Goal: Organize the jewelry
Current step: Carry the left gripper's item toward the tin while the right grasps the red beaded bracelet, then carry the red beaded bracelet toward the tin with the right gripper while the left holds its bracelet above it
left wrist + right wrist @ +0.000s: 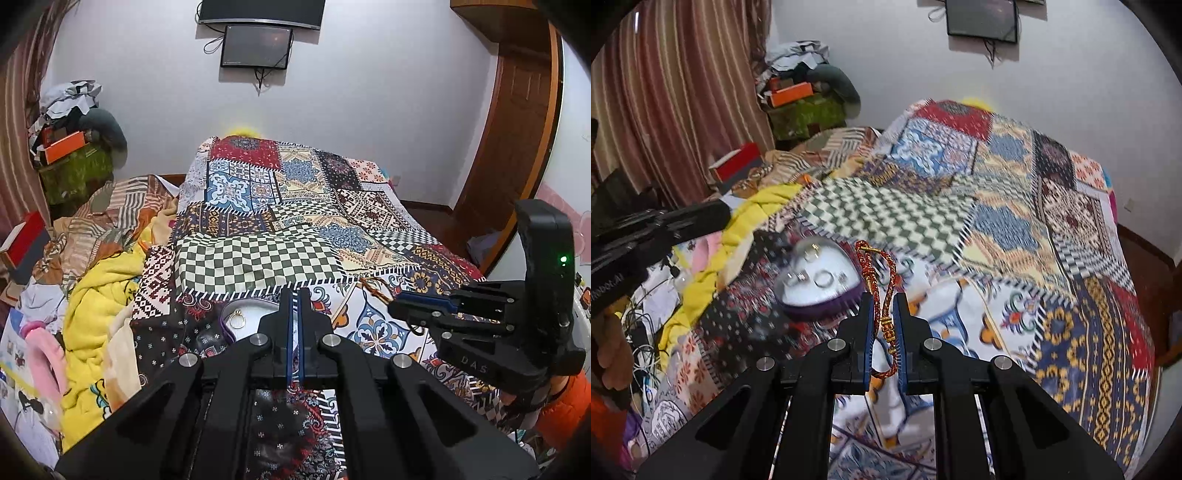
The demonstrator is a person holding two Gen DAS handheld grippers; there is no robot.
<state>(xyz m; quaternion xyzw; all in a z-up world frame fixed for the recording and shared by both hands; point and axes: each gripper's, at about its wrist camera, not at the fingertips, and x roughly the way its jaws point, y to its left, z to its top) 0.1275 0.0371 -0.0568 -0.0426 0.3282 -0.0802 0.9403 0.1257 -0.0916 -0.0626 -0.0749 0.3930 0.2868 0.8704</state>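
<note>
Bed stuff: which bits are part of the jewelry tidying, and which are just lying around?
Job:
- red-gold braided bracelet
- heart-shaped jewelry box
- gold ring inside it
- right gripper

Lying about:
- yellow blanket
- orange box
- wall screen

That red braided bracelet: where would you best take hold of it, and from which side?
The red braided bracelet lies in a long flat loop, so pinch across both cords near the gold beads, coming from its near end. The right tongs already straddle it there, beside the heart-shaped box.
</note>
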